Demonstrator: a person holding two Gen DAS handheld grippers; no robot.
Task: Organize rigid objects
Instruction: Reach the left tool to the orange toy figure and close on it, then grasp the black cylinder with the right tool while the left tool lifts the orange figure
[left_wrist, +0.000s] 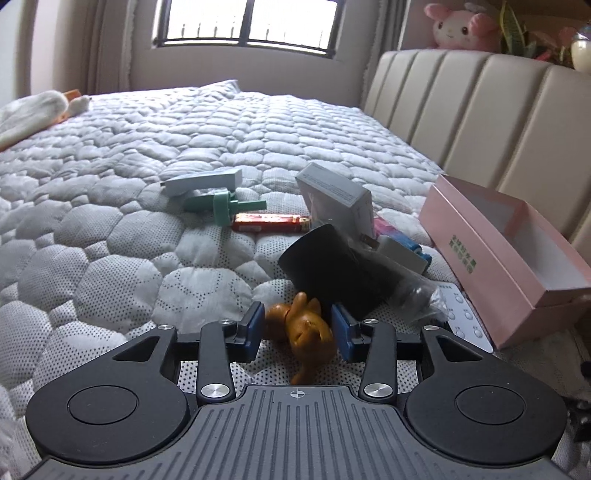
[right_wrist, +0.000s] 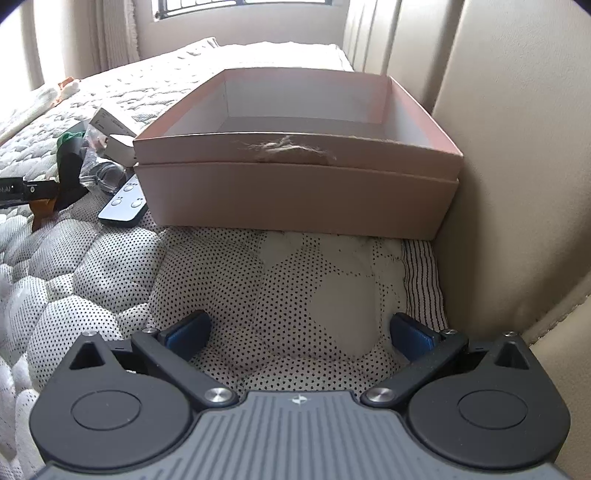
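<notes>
On the mattress (left_wrist: 110, 229), the left gripper (left_wrist: 297, 328) brackets an orange toy figurine (left_wrist: 304, 330), jaws spread around it, pads near but not clearly pressing. The black pouch (left_wrist: 325, 258) leans just behind and could snag on lifting. Rightward by the headboard, the pink box (right_wrist: 295, 192) sits empty; the right gripper (right_wrist: 299, 332) gapes wide, holding nothing.

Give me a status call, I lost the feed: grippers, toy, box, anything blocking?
Left gripper straddling orange toy figure, pads not clearly clamped. Right gripper open, empty, facing pink box. Box looks empty. Black pouch crowds the toy.
</notes>
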